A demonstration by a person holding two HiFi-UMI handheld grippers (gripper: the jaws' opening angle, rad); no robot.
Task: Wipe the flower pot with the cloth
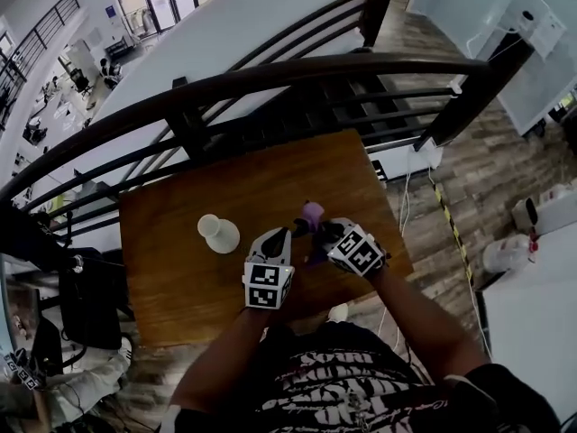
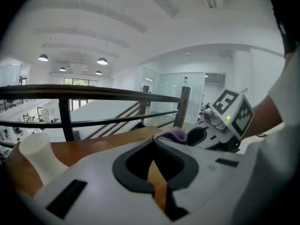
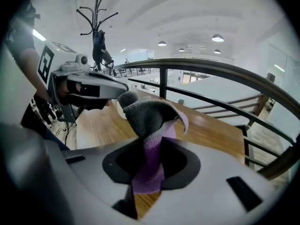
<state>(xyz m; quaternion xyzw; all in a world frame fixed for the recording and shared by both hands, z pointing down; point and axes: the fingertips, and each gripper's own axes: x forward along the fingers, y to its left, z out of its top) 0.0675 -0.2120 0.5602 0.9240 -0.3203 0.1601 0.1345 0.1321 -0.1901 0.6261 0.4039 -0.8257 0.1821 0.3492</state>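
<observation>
Wooden table (image 1: pixel 171 287): dark railing (image 1: pixel 270 78) runs close behind the far edge. Bare board lies all round the white flower pot (image 1: pixel 219 234), which stands left of centre. Both forearms enter over the near edge. Left gripper (image 1: pixel 287 234): jaws together, empty, right of the pot and apart from it. Right gripper (image 1: pixel 317 231): just beside it, angled down, clamped on the purple cloth (image 1: pixel 312 212)

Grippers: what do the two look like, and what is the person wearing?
The left gripper and right gripper each have a light grey shell, black pads and a white cube with black square markers. The person wears a dark top with white print.
</observation>
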